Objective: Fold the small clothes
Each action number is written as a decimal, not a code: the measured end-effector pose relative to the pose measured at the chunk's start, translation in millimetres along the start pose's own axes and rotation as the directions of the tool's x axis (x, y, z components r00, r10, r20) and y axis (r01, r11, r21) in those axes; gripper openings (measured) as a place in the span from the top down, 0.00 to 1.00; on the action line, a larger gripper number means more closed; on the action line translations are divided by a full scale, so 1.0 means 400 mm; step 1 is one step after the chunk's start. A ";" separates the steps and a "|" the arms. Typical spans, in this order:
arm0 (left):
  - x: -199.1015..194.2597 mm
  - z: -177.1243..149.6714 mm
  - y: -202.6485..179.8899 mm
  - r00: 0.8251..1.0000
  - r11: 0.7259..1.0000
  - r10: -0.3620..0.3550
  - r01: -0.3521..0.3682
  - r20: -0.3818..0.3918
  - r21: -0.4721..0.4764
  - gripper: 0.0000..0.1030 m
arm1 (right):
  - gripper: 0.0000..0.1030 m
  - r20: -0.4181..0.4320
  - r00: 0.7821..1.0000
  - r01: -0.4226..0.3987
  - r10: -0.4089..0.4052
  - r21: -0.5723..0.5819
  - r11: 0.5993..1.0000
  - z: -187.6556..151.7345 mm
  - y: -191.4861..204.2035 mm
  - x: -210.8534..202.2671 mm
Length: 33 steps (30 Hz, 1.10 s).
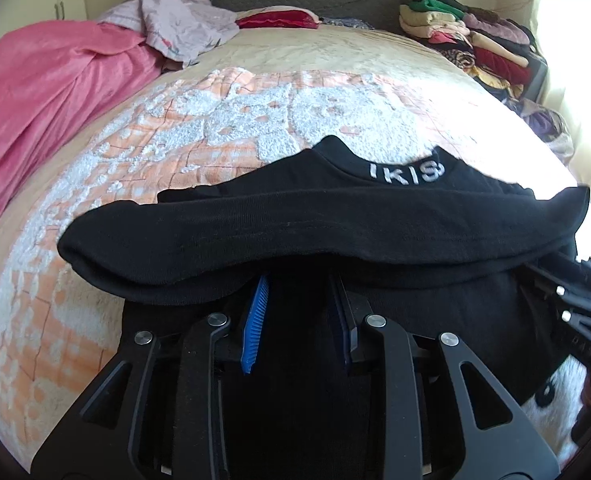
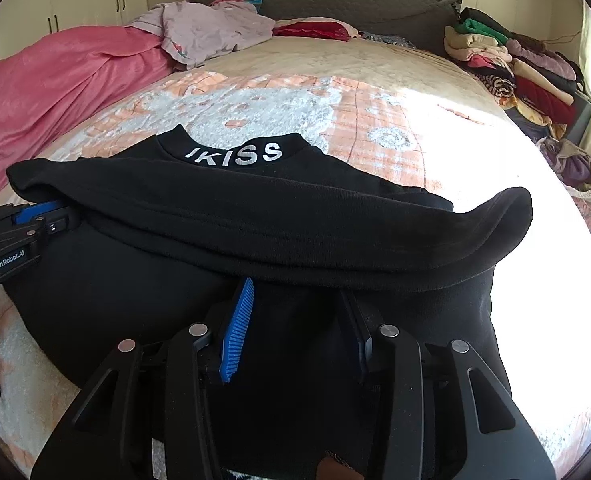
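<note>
Left tongs (image 1: 301, 312) and right tongs (image 2: 295, 320) each clamp the folded-over edge of the black IKISS shirt (image 2: 255, 208), frame centre, above the bed (image 2: 375, 92).

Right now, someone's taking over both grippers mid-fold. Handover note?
Left gripper: tips hidden under the black garment's folded hem; grip not confirmable.
Right gripper: same, tips buried under the fold, toward the other end.
Garment lies on the bed blanket, bottom edge brought up toward the IKISS collar.
Done: first fold nearly laid.
Left: probably set the hem down, release, fold the sides, then add it to the folded pile.
</note>
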<state>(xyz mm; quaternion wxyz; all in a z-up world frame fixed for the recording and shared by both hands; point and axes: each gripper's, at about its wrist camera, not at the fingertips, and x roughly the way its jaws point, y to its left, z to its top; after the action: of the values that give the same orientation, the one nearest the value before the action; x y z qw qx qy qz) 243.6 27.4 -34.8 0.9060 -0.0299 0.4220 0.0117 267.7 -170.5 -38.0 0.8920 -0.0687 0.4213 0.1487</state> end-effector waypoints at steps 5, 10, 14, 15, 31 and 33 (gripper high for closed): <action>0.036 0.047 0.028 1.000 0.993 -0.030 0.030 0.002 -0.116 0.77 | 0.61 -0.002 1.000 -0.005 0.005 0.013 1.000 0.031 -0.013 0.009; 0.033 0.070 0.056 0.996 0.984 -0.067 0.076 0.061 -0.163 0.77 | 0.61 0.008 1.000 0.020 -0.020 0.016 1.000 0.072 -0.023 0.028; 0.000 0.081 0.094 0.992 0.981 -0.048 0.070 0.120 -0.183 0.76 | 0.61 0.025 0.999 0.028 -0.029 0.045 0.999 0.107 -0.037 0.038; -0.008 0.085 0.105 0.991 0.978 -0.050 0.075 0.127 -0.196 0.73 | 0.61 0.036 0.999 0.031 -0.033 0.055 0.998 0.115 -0.042 0.036; -0.030 0.037 0.235 0.997 0.963 -0.071 0.073 0.017 -0.258 0.45 | 0.47 0.071 0.991 0.091 -0.113 0.255 0.963 0.032 -0.261 -0.077; -0.010 0.028 0.244 0.997 0.959 -0.077 0.070 -0.012 -0.273 0.45 | 0.46 0.046 0.994 0.081 -0.097 0.271 0.959 0.011 -0.271 -0.064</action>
<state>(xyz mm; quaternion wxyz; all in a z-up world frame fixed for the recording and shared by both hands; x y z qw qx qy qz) 244.9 125.5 -28.9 0.8882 -0.1700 0.4253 0.0356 290.6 -277.4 -16.0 0.9108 0.0382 0.4077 0.0519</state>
